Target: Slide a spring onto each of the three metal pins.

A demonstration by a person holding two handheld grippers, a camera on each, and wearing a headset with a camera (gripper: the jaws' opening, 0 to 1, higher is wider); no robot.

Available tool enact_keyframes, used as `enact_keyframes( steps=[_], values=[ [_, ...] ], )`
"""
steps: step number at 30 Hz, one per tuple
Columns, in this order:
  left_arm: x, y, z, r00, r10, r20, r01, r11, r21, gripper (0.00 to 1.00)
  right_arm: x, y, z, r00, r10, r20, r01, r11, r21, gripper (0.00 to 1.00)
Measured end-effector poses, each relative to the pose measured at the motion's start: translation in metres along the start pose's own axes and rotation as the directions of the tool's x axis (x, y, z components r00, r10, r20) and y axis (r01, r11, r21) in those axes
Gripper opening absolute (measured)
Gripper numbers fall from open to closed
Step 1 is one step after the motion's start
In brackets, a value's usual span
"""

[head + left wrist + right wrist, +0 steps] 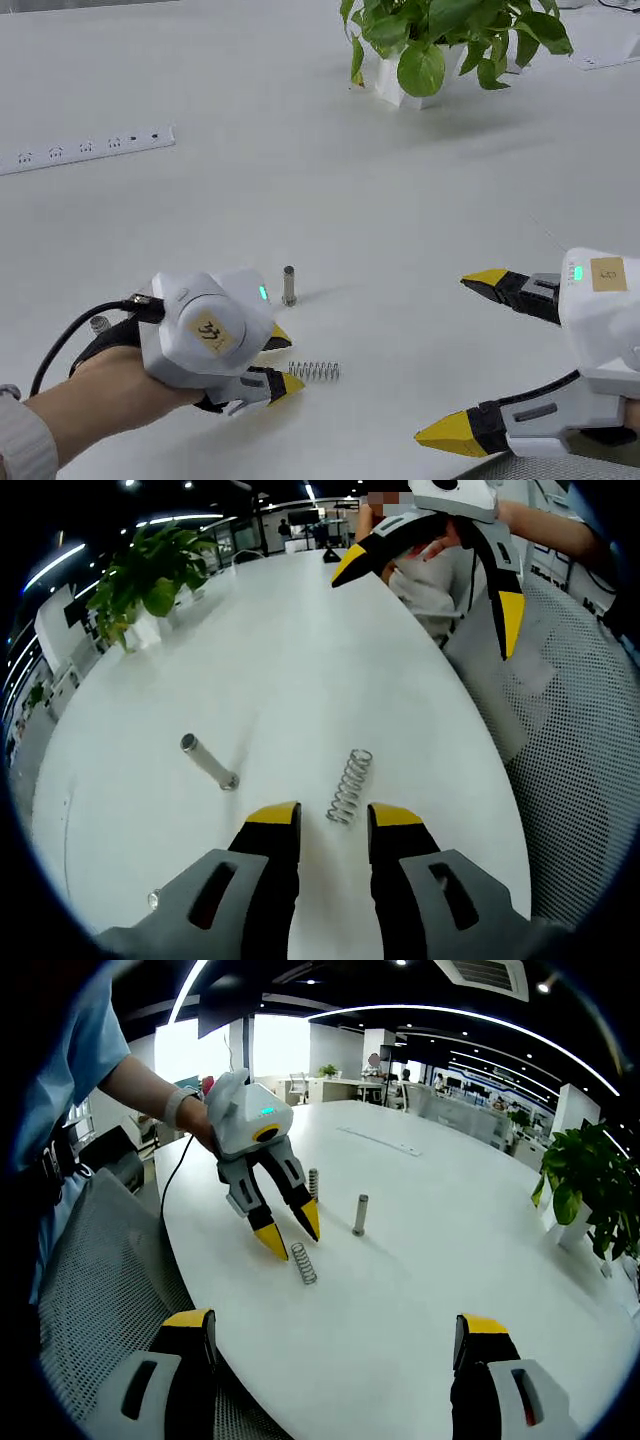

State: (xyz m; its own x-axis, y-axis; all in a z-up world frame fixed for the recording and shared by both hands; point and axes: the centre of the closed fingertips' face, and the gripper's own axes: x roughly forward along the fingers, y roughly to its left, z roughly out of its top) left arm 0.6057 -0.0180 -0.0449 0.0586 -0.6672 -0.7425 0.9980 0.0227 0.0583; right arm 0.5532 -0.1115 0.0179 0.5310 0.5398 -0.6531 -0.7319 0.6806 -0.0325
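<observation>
Behind left gripper (292,1242): pin (313,1180) half hidden | jaws slightly apart, empty; right gripper (443,358) jaws wide, empty

The head view looks forward and down from above the near edge of the white table (400,200), with the plant (440,40) at the far side. The left gripper view sits low and close over the tabletop. It faces right along its jaws, with the spring (349,785) just ahead and the right gripper (424,612) farther off. The right gripper view sits higher at the near right, facing left toward the left gripper (294,1245). The two gripper views thus face each other. All three views share the spring and the upright pin (289,285).
</observation>
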Motion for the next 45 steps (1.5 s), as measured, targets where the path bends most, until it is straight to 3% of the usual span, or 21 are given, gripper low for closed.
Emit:
enact_keyframes(
  steps=[11,20,26,28,33,37,40,43,45],
  values=[
    [0.004,-0.001,-0.003,0.9963,-0.050,-0.070,0.052,0.998,0.036,0.15,0.003,0.006,-0.003,1.0000,0.008,-0.006,-0.008,1.000,0.003,0.99],
    [0.005,-0.003,-0.005,0.9876,-0.070,-0.141,0.069,0.998,-0.009,0.12,0.006,0.010,-0.004,0.9999,0.011,-0.010,-0.011,1.000,0.002,0.99],
    [0.006,-0.002,-0.005,0.9776,-0.082,-0.194,0.084,0.997,0.002,0.10,0.008,0.013,-0.004,0.9998,0.018,-0.012,-0.018,1.000,0.004,0.99],
    [0.006,-0.003,-0.006,0.9707,-0.087,-0.224,0.093,0.996,0.013,0.09,0.008,0.013,-0.004,0.9998,0.018,-0.011,-0.018,1.000,0.007,0.99],
    [0.005,-0.002,-0.007,0.9636,-0.095,-0.250,0.097,0.995,-0.001,0.08,0.011,0.015,-0.004,0.9995,0.026,-0.016,-0.026,1.000,0.002,0.98],
    [0.005,-0.002,-0.008,0.9653,-0.084,-0.248,0.079,0.996,-0.028,0.07,0.014,0.017,-0.001,0.9996,0.028,-0.001,-0.028,1.000,0.010,0.98],
    [0.004,-0.003,-0.009,0.9721,-0.065,-0.225,0.061,0.998,-0.026,0.07,0.018,0.018,0.001,0.9995,0.028,0.014,-0.029,0.999,0.019,0.97],
    [0.003,-0.002,-0.009,0.9821,-0.035,-0.185,0.026,0.999,-0.047,0.07,0.020,0.021,0.001,0.9994,0.032,0.015,-0.033,0.999,0.024,0.96],
    [0.003,-0.001,-0.009,0.9907,0.003,-0.136,-0.015,0.996,-0.090,0.07,0.021,0.023,0.001,0.9992,0.037,0.014,-0.037,0.999,0.026,0.95]
  ],
)
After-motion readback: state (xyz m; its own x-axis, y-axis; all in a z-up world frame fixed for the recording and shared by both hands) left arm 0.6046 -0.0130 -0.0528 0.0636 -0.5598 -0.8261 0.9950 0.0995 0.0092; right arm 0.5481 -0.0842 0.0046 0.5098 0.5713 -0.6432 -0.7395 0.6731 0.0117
